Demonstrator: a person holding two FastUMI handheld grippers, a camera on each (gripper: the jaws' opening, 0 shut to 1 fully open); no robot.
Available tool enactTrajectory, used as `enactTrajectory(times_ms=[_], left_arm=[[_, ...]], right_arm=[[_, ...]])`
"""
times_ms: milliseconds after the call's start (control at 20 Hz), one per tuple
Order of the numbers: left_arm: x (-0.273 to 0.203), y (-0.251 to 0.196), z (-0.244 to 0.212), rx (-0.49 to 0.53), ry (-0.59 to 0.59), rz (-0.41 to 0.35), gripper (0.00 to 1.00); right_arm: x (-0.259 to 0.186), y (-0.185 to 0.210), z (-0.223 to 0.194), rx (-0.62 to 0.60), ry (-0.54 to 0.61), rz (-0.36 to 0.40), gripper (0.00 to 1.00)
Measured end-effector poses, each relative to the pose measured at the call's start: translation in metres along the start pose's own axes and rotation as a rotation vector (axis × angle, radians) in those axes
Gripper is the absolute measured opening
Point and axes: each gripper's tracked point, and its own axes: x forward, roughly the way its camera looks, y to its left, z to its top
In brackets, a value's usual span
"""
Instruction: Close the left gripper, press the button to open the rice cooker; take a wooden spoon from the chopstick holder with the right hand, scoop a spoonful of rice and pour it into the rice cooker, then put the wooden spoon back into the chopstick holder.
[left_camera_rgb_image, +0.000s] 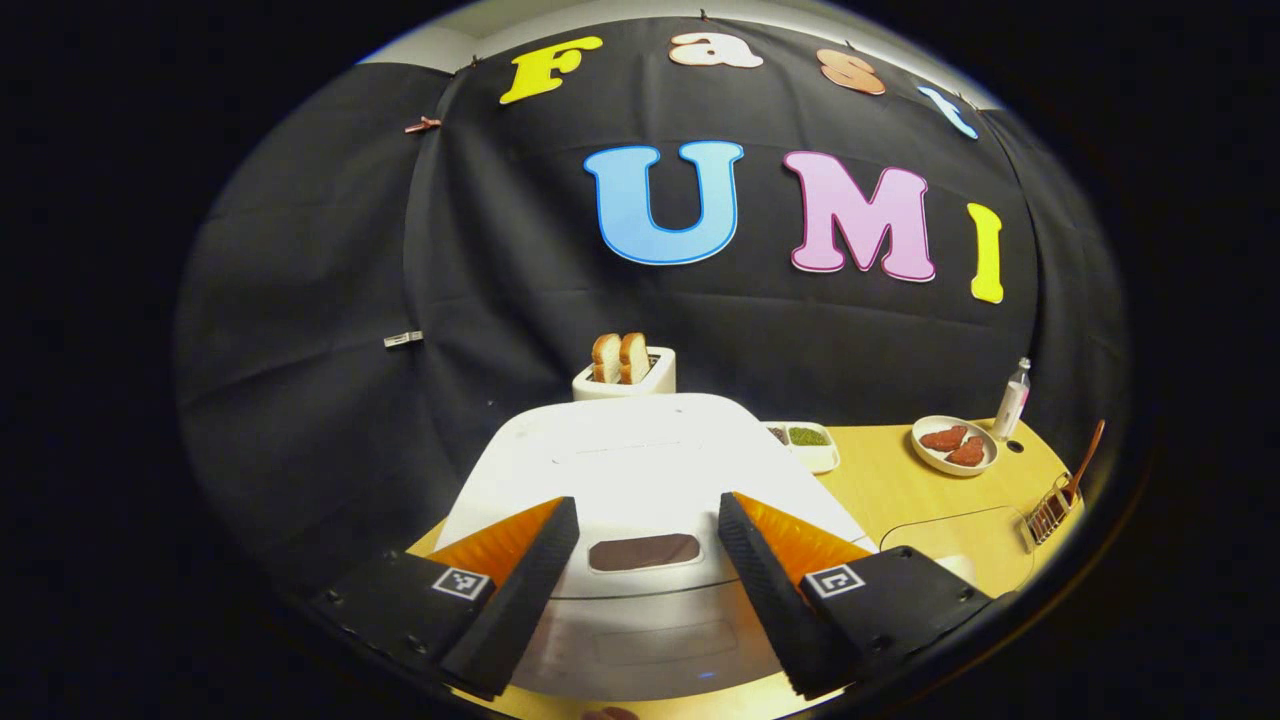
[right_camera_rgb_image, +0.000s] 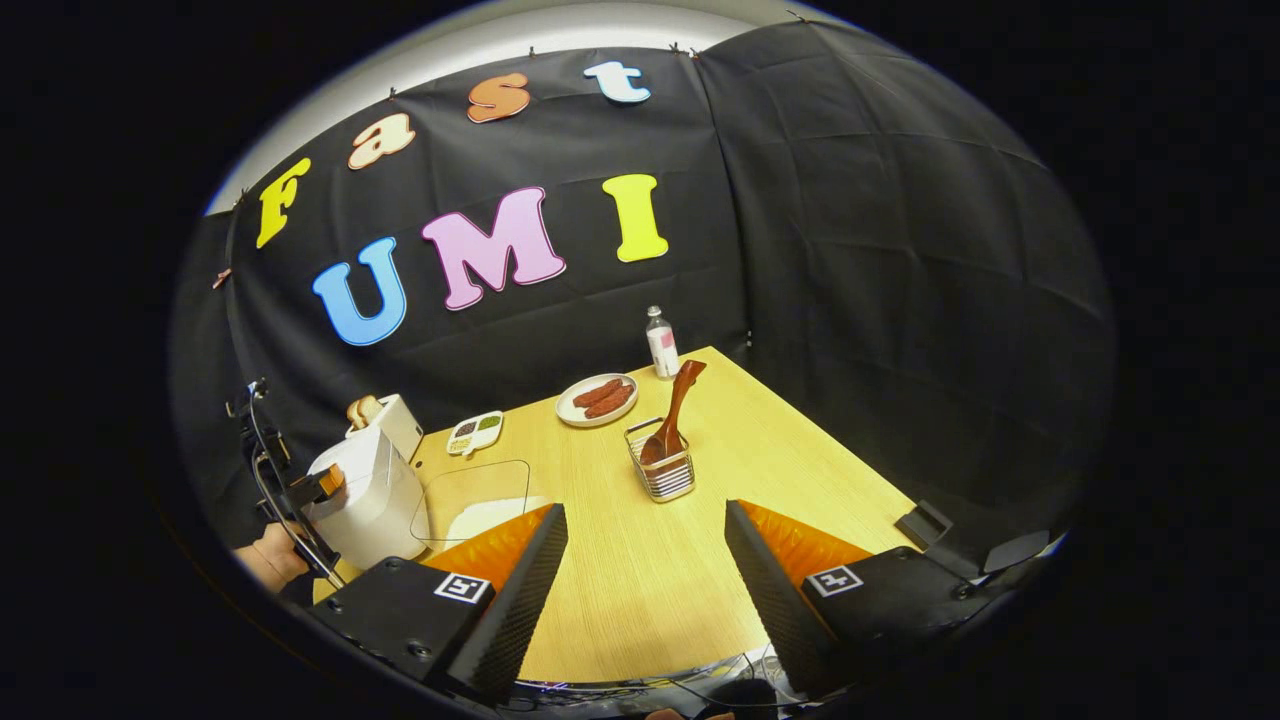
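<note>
In the left gripper view, the left tongs (left_camera_rgb_image: 648, 545) stand wide apart, empty, straddling the closed rice cooker (left_camera_rgb_image: 640, 470) just ahead; its dark button (left_camera_rgb_image: 644, 551) lies between the fingers.

In the right gripper view, the right tongs (right_camera_rgb_image: 646, 555) gape empty above the table (right_camera_rgb_image: 800, 470). The wooden spoon (right_camera_rgb_image: 675, 410) leans in the chopstick holder (right_camera_rgb_image: 664, 470) straight ahead.

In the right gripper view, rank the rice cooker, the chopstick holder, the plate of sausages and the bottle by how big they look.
1. rice cooker, nearest the camera, which enlarges it
2. chopstick holder and plate of sausages, too alike to rank
3. bottle, farthest back
</note>
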Motion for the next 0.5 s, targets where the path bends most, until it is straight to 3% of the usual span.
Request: enactTrajectory(times_ms=[200,500], left_arm=[[-0.032,-0.002,0.032,0.042,-0.081,-0.037,0.97],[-0.099,-0.021,0.069,0.063,-0.179,-0.162,0.96]], right_arm=[[0.006,0.016,0.020,-0.053,-0.040,0.031,0.98],[0.008,0.067,0.070,-0.164,-0.149,0.118,0.98]])
